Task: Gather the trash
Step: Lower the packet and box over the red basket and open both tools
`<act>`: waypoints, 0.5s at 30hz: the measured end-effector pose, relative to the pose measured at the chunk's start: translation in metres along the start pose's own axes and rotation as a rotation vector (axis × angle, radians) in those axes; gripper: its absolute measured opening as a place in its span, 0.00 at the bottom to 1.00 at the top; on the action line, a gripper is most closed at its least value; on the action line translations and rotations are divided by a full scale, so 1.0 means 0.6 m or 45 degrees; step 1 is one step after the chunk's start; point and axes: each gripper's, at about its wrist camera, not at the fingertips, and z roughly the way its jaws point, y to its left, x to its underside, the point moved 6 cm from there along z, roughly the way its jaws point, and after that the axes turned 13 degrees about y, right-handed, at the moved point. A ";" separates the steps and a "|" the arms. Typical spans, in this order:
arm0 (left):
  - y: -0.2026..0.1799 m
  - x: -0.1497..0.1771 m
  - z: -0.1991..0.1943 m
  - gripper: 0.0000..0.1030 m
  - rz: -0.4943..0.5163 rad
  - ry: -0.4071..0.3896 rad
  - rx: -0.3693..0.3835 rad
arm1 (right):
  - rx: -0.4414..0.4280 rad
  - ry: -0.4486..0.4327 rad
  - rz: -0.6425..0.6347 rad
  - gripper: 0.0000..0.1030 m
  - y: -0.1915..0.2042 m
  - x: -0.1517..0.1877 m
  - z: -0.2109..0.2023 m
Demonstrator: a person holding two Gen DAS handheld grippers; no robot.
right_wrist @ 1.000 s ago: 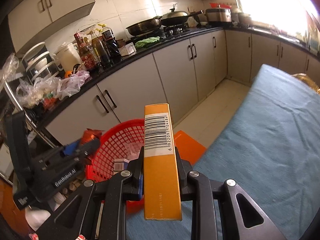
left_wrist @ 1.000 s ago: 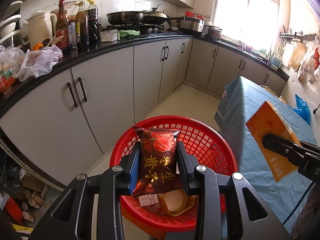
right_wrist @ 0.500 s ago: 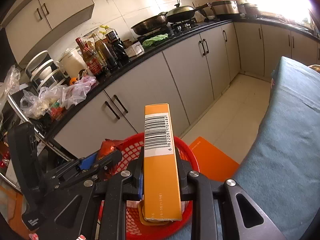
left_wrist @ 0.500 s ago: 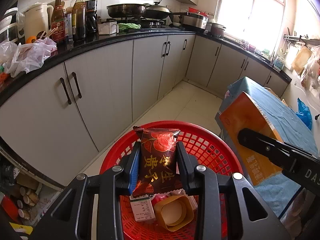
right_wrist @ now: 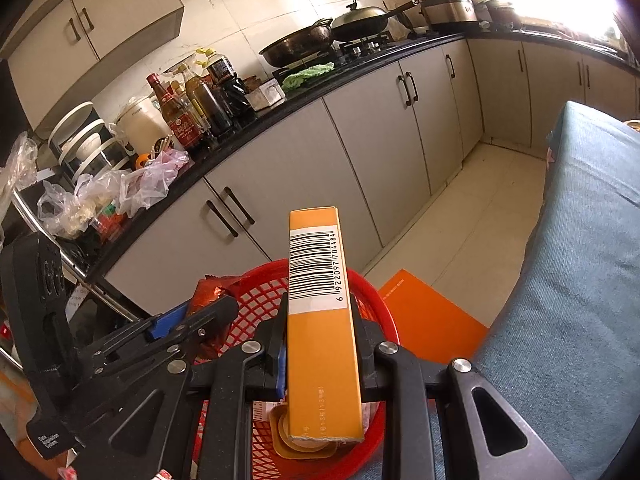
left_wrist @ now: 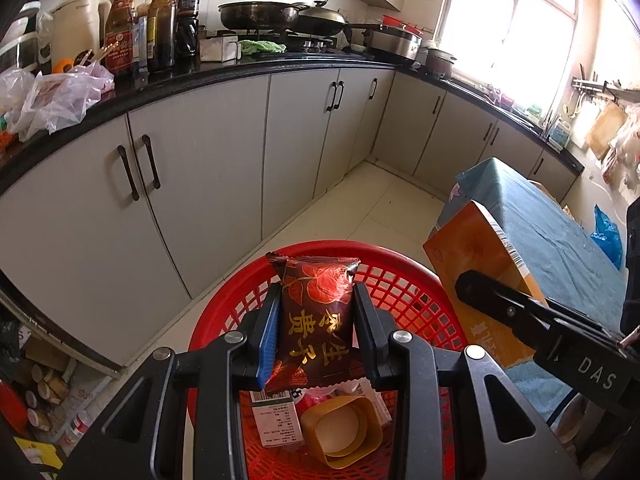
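Beside the blue-covered worktop (right_wrist: 580,280), a red basket (left_wrist: 404,280) sits low, already holding a yellow tub (left_wrist: 340,436) and a printed carton. Over it the right tool (right_wrist: 320,344) is clamped on an orange box (right_wrist: 320,320), barcode up, and the left tool (left_wrist: 316,320) is clamped on a dark red snack packet (left_wrist: 316,320). The step in hand looks like the drop. Next, each tool needs only to part its fingers; the box's lower end seems to hang inside the rim, though the fisheye makes that hard to judge.
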 end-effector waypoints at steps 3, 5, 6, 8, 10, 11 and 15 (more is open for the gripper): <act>0.002 0.000 0.000 0.32 -0.009 -0.004 0.006 | 0.007 -0.001 -0.009 0.24 0.004 0.001 0.003; 0.006 -0.001 0.000 0.32 -0.011 -0.006 0.012 | -0.003 0.005 -0.004 0.25 0.006 0.002 0.006; 0.007 0.000 -0.002 0.33 -0.016 -0.011 0.016 | -0.013 0.006 0.001 0.25 0.005 0.002 0.006; 0.008 0.001 -0.006 0.36 -0.019 -0.019 0.018 | -0.025 0.006 0.011 0.29 0.001 0.003 0.004; 0.009 0.003 -0.012 0.54 -0.023 -0.033 0.021 | -0.044 -0.006 0.029 0.42 -0.002 0.001 -0.001; 0.010 0.005 -0.015 0.58 -0.026 -0.039 0.024 | -0.047 -0.013 0.036 0.50 -0.003 0.002 -0.004; 0.012 0.009 -0.029 0.65 -0.036 -0.058 0.036 | -0.010 -0.046 0.036 0.52 0.001 -0.003 -0.025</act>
